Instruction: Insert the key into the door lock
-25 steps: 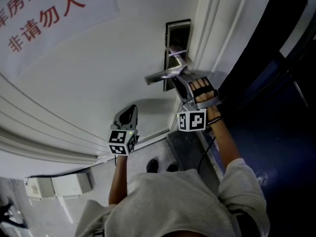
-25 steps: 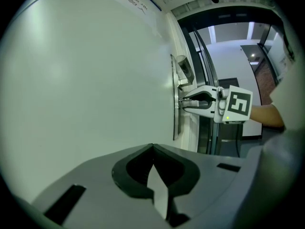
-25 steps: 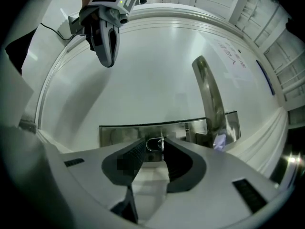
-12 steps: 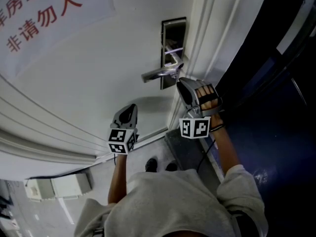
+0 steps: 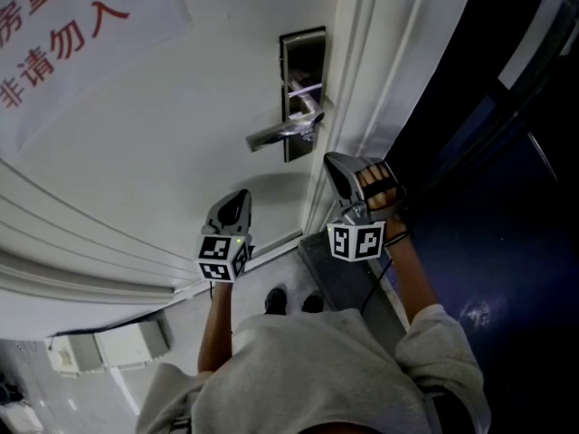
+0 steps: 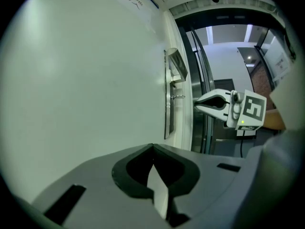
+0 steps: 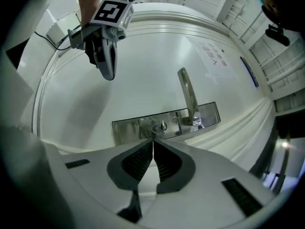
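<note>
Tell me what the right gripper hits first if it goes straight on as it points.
Most likely the key sticking out of the metal lock plate, or the plate right beside it; depth is hard to judge. The right gripper has just been closing its jaws, with nothing between them.

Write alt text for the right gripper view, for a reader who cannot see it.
The right gripper, its jaws just closed with nothing between them, points at a steel lock plate on a white door, where a key sits in the keyhole beside the lever handle. The left gripper hangs at upper left.
</note>
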